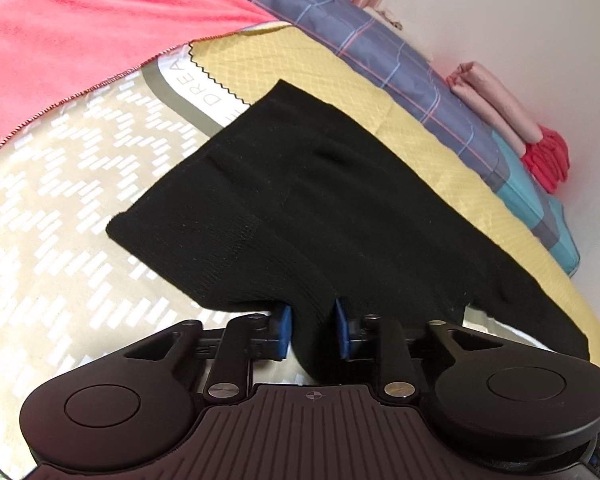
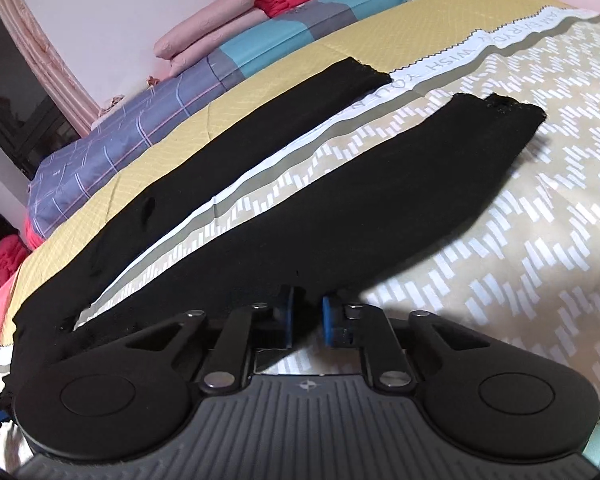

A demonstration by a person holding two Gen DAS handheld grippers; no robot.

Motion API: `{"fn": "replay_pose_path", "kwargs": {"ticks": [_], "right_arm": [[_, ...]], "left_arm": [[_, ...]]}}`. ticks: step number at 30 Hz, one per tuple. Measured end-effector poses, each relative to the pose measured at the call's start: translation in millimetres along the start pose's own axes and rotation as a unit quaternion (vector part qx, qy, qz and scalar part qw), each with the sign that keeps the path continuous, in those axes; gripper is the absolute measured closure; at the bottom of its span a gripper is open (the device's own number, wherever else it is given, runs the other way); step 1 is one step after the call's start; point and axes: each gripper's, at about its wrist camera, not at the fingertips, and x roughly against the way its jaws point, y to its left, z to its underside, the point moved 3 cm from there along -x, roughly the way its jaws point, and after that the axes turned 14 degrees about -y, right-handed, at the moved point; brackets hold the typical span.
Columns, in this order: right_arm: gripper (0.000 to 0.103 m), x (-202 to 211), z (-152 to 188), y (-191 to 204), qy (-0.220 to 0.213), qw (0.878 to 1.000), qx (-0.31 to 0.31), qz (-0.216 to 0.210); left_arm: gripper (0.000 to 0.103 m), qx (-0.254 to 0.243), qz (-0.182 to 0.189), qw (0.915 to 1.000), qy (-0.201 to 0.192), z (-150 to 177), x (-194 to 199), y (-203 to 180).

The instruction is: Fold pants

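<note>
Black pants point(image 1: 300, 208) lie spread on the bed. In the left wrist view I see the ribbed waistband end. My left gripper point(image 1: 313, 330) is shut on the waistband edge, with black cloth bunched between the blue pads point(image 1: 285, 330). In the right wrist view both legs point(image 2: 360, 200) stretch away in a V, the far leg point(image 2: 260, 120) on the yellow cover. My right gripper point(image 2: 307, 320) is shut on the edge of the near leg, with cloth between its blue pads point(image 2: 327, 320).
The bed has a beige patterned sheet point(image 2: 520, 260) and a yellow quilted cover point(image 1: 440, 148). A pink blanket point(image 1: 80, 40) lies at the far left. A plaid pillow point(image 1: 360, 32) and folded pink and red cloths point(image 2: 240, 28) sit along the wall.
</note>
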Motion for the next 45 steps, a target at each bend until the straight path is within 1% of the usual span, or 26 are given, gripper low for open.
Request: {"fn": "replay_pose_path", "kwargs": {"ticks": [2,6,9,11,13,16,18,19,21,22,23,24,25,26,27,29,31,32,35,37,38,39,41,43,44,45], "right_arm": [[0.091,3.3,-4.6,1.2,-0.007,1.000,-0.002,-0.005],[0.094,1.4,-24.9,14.7,-0.024,0.999,0.006,-0.026],[0.094,-15.2,-49.6,30.7,-0.026,0.999,0.022,-0.041],[0.094,-34.1,-68.7,43.1,-0.024,0.998,0.037,-0.044],[0.094,-62.1,-89.2,55.2,-0.015,0.998,0.050,-0.047],[0.094,-119.9,-117.8,69.7,0.006,0.998,0.053,-0.035],[0.091,-165.8,-130.2,76.1,0.021,0.998,0.055,-0.028],[0.088,-187.8,-133.3,76.6,0.030,0.998,0.048,-0.030],[0.088,-220.6,-136.9,71.7,0.039,0.999,0.026,-0.025],[0.082,-226.8,-137.6,68.9,0.039,0.999,0.009,-0.029],[0.072,-228.2,-139.1,66.5,0.041,0.998,-0.010,-0.041],[0.040,-226.0,-140.8,63.4,0.040,0.997,-0.022,-0.057],[0.020,-219.7,-143.3,59.8,0.029,0.996,-0.028,-0.075],[0.018,-210.0,-147.1,55.3,0.005,0.996,-0.029,-0.083],[0.018,-199.2,-152.5,49.3,-0.018,0.997,-0.025,-0.078],[0.018,-176.9,-165.2,33.7,-0.058,0.997,-0.027,-0.049],[0.018,-150.5,-171.1,21.5,-0.103,0.994,-0.016,-0.015],[0.018,-140.5,-170.7,18.4,-0.113,0.994,0.003,0.002],[0.018,-123.7,-158.2,12.5,-0.113,0.990,0.059,0.059],[0.018,-120.3,-145.8,4.9,-0.093,0.989,0.063,0.096],[0.018,-121.8,-139.9,0.2,-0.079,0.990,0.053,0.101],[0.019,-125.0,-134.3,-4.8,-0.063,0.993,0.042,0.096],[0.022,-136.7,-129.4,-13.2,-0.051,0.994,0.023,0.098],[0.026,-152.4,-132.6,-20.3,-0.062,0.990,0.017,0.127],[0.027,-160.4,-132.1,-19.2,-0.078,0.987,0.030,0.135],[0.032,-167.2,-132.0,-19.9,-0.088,0.984,0.046,0.145]], "left_arm": [[0.017,-0.004,0.003,0.9999,-0.010,-3.1,1.2,-3.6],[0.018,-0.021,0.011,0.9993,-0.030,-15.0,-1.2,-18.1],[0.020,-0.030,0.023,0.9988,-0.031,-33.3,-16.9,-30.3],[0.022,-0.032,0.030,0.9987,-0.027,-49.5,-37.4,-38.0],[0.027,-0.038,0.033,0.9984,-0.027,-66.3,-61.8,-47.1],[0.027,-0.051,0.024,0.9982,-0.021,-89.9,-107.1,-62.4],[0.029,-0.076,0.000,0.9968,-0.025,-100.8,-136.3,-72.0],[0.034,-0.092,-0.009,0.9955,-0.021,-104.4,-150.2,-75.6],[0.033,-0.114,-0.032,0.9929,-0.013,-109.2,-171.5,-75.9],[0.021,-0.116,-0.037,0.9925,-0.007,-110.3,-176.4,-74.6],[0.017,-0.115,-0.032,0.9928,-0.005,-111.3,-177.6,-71.8],[0.014,-0.113,-0.026,0.9932,-0.007,-112.7,-175.2,-68.2],[0.010,-0.111,-0.022,0.9935,-0.013,-114.3,-171.0,-65.0],[0.006,-0.110,-0.018,0.9935,-0.022,-115.9,-165.3,-62.2],[0.005,-0.106,-0.014,0.9937,-0.033,-118.8,-159.7,-59.4],[0.000,-0.095,-0.015,0.9941,-0.051,-122.3,-146.3,-55.6],[0.000,-0.091,-0.027,0.9926,-0.075,-123.0,-133.3,-53.6],[0.000,-0.094,-0.030,0.9914,-0.086,-121.5,-127.4,-53.9],[0.000,-0.099,-0.031,0.9901,-0.094,-108.9,-113.6,-58.4],[0.000,-0.098,-0.024,0.9904,-0.095,-97.3,-106.3,-62.6],[0.000,-0.099,-0.020,0.9905,-0.094,-89.6,-104.0,-66.5],[0.000,-0.100,-0.017,0.9904,-0.093,-83.4,-102.6,-70.2],[0.000,-0.110,-0.014,0.9893,-0.095,-71.2,-103.6,-78.6],[0.000,-0.126,-0.011,0.9877,-0.091,-60.7,-109.6,-87.2],[0.000,-0.132,-0.010,0.9873,-0.088,-56.6,-114.5,-89.4],[0.000,-0.138,-0.009,0.9865,-0.089,-52.4,-119.1,-90.5]]}}
